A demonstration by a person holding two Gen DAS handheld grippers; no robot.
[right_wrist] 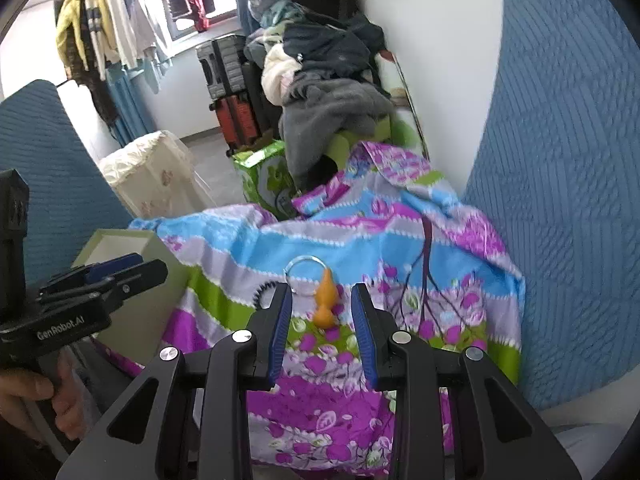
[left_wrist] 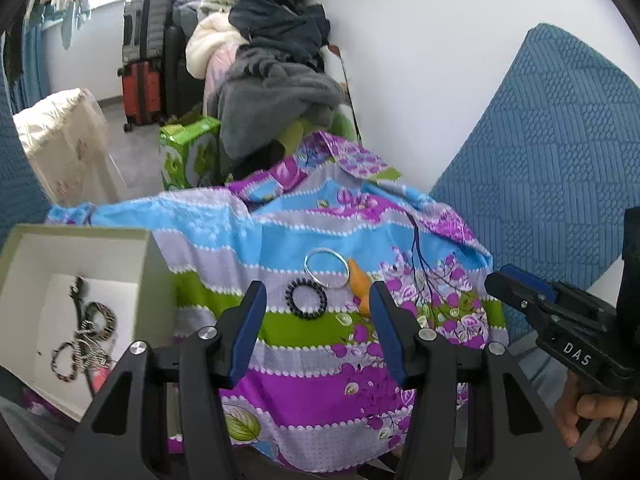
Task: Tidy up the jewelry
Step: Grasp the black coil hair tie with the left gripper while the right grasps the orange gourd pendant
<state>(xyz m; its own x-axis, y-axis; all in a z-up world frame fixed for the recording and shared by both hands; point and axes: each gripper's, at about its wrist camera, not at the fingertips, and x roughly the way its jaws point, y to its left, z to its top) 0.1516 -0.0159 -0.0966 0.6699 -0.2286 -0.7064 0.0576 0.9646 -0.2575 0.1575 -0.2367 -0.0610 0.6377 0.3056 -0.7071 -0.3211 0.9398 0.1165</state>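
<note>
On a striped floral cloth lie a silver bangle, a black spiral hair tie and an orange gourd-shaped piece. My left gripper is open and empty, just short of the hair tie. An open pale green box at the left holds several bracelets and cords. My right gripper is open and empty, with the orange piece between its fingers ahead. The bangle and the hair tie show behind.
Blue quilted cushions flank the cloth right and left. Behind are a heap of clothes, suitcases, a green bag and a cream hamper. The right gripper shows at the left view's edge.
</note>
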